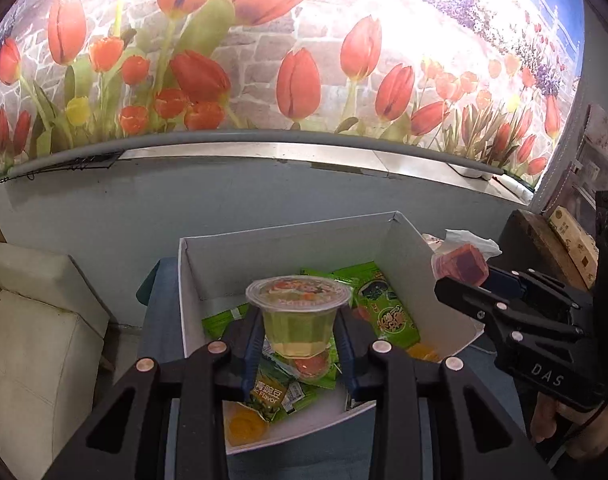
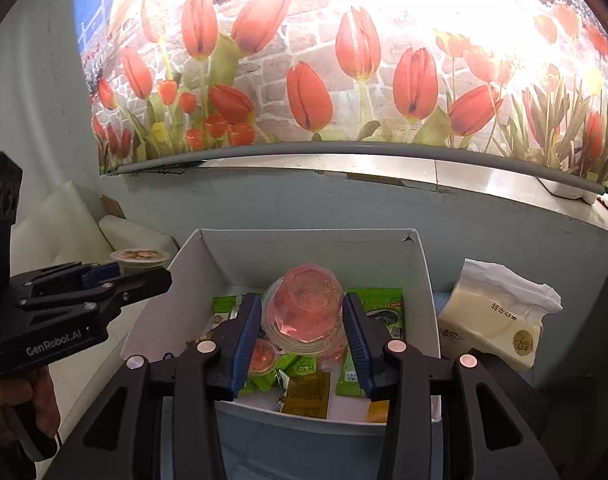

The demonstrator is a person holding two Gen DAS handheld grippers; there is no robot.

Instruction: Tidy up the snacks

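My left gripper (image 1: 300, 326) is shut on a green jelly cup (image 1: 298, 320), upright, held above a white cardboard box (image 1: 288, 256). My right gripper (image 2: 302, 322) is shut on a pink jelly cup (image 2: 305, 308), tipped with its base toward the camera, above the same box (image 2: 304, 252). Each gripper shows in the other's view: the right one with its pink cup (image 1: 461, 266) at the box's right rim, the left one with its green cup (image 2: 140, 260) at the box's left rim. In the box lie green snack packets (image 1: 383, 308), an orange-red jelly cup (image 2: 262, 356) and a yellow jelly cup (image 1: 246, 426).
A pack of tissues (image 2: 495, 316) stands right of the box. A white sofa (image 1: 32, 320) is on the left. A grey wall with a metal ledge (image 1: 288, 152) and a tulip mural rises behind. A wooden piece (image 1: 551, 240) stands at the far right.
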